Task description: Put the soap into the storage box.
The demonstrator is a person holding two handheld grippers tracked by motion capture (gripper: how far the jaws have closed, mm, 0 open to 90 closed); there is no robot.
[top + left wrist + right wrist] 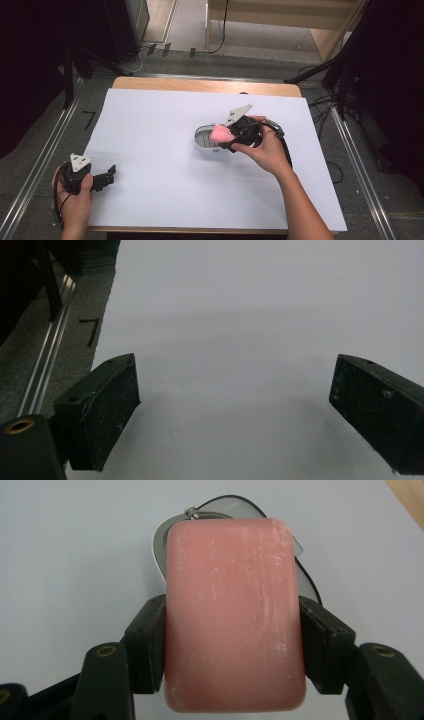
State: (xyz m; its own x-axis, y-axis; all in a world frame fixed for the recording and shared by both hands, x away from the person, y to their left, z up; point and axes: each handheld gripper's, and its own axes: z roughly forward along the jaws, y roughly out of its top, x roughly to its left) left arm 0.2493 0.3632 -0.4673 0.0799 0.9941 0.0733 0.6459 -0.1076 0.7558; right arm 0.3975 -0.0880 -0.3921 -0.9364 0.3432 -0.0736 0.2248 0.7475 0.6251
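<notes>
A pink bar of soap (234, 615) is clamped between the two black jaws of my right gripper (232, 645). In the high view the same soap (220, 133) hangs just over a white oval soap dish (204, 139) at the middle of the table, with the right gripper (227, 136) shut on it. Part of the dish (161, 545) peeks out behind the bar in the right gripper view. My left gripper (111, 174) rests near the table's front left corner. Its jaws stand wide apart over bare white surface, left gripper (235, 415) holding nothing.
A white sheet (150, 150) covers the table, with a wooden edge (200, 85) at the far side. A metal rail (47, 360) and grey floor run along the left of the table. Cables (325, 105) lie off the right side.
</notes>
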